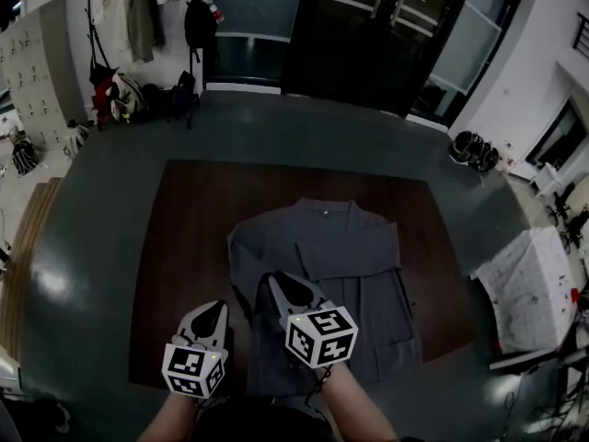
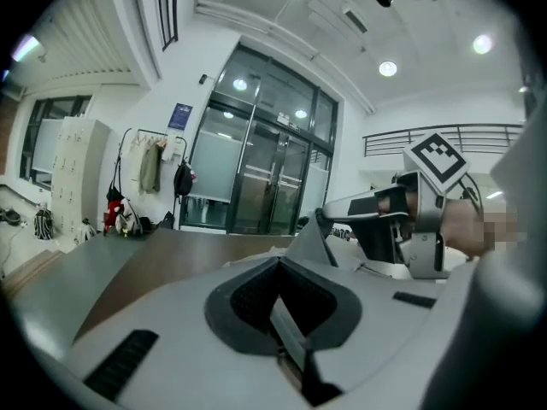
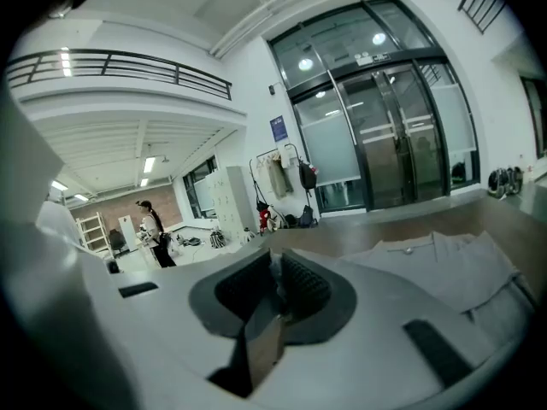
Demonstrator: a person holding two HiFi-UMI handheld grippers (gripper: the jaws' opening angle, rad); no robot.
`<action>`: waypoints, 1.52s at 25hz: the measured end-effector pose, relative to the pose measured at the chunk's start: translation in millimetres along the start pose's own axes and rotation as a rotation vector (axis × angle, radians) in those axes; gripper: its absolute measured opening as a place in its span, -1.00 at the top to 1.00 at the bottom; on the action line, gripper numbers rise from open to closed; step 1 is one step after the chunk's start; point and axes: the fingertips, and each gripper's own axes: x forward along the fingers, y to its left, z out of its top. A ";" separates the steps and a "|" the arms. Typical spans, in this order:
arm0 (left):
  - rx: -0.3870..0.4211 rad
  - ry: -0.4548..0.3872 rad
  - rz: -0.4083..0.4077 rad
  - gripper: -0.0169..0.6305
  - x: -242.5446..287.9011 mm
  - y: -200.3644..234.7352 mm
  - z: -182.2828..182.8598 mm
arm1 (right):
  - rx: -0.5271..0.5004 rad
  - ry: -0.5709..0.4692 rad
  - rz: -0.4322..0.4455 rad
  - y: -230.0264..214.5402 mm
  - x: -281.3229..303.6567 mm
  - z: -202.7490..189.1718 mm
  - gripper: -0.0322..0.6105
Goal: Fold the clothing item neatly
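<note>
A grey button-up shirt (image 1: 359, 247) lies on the dark brown table (image 1: 193, 210), collar at the far side, its left part folded in. My right gripper (image 1: 276, 285) is over the shirt's near left part, shut on a fold of its cloth. In the left gripper view that cloth rises in a grey peak (image 2: 312, 239) to the right gripper (image 2: 329, 216). A pale sliver shows between the pads in the right gripper view (image 3: 275, 276), with the shirt (image 3: 444, 267) beyond. My left gripper (image 1: 213, 311) is over bare table beside the shirt, shut (image 2: 278, 289), with nothing seen in it.
The table stands on a grey floor. A coat rack (image 1: 138, 26) with clothes and bags is at the back left, next to lockers (image 1: 37, 72). Glass doors (image 1: 368, 26) fill the back wall. A white stand (image 1: 529, 288) is at the right. A person (image 3: 152, 229) stands far off.
</note>
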 end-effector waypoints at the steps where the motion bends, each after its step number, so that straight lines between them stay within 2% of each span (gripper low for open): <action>1: 0.001 -0.007 -0.017 0.92 2.3 -1.2 3.0 | -0.003 -0.011 -0.024 -6.9 -1.4 6.4 0.79; 5: 0.013 -0.011 -0.059 0.92 22.8 -6.9 6.7 | -0.027 -0.060 -0.118 -45.7 -11.0 26.0 0.79; 10: 0.030 0.019 -0.064 0.92 51.8 -32.7 1.9 | 0.009 -0.073 -0.142 -105.8 -28.7 27.5 0.79; 17: -0.021 0.011 0.102 0.92 80.8 -54.4 -4.8 | 0.045 -0.070 -0.082 -186.0 -50.7 26.5 0.80; 22: 0.008 0.029 0.178 0.92 115.2 -82.8 -6.0 | 0.078 -0.056 -0.039 -248.1 -66.5 26.8 0.80; 27: -0.023 0.069 0.210 0.92 135.7 -109.6 -22.4 | 0.123 0.027 -0.037 -303.2 -72.9 -8.0 0.80; 32: -0.023 0.092 0.223 0.92 148.6 -124.0 -33.0 | 0.078 0.133 -0.082 -338.4 -69.1 -54.7 0.80; 36: -0.020 0.091 0.228 0.92 155.6 -130.3 -31.5 | 0.064 0.174 -0.179 -365.2 -75.1 -74.6 0.80; 38: -0.018 0.088 0.228 0.92 158.2 -132.7 -30.8 | 0.023 0.178 -0.227 -376.3 -81.0 -78.3 0.79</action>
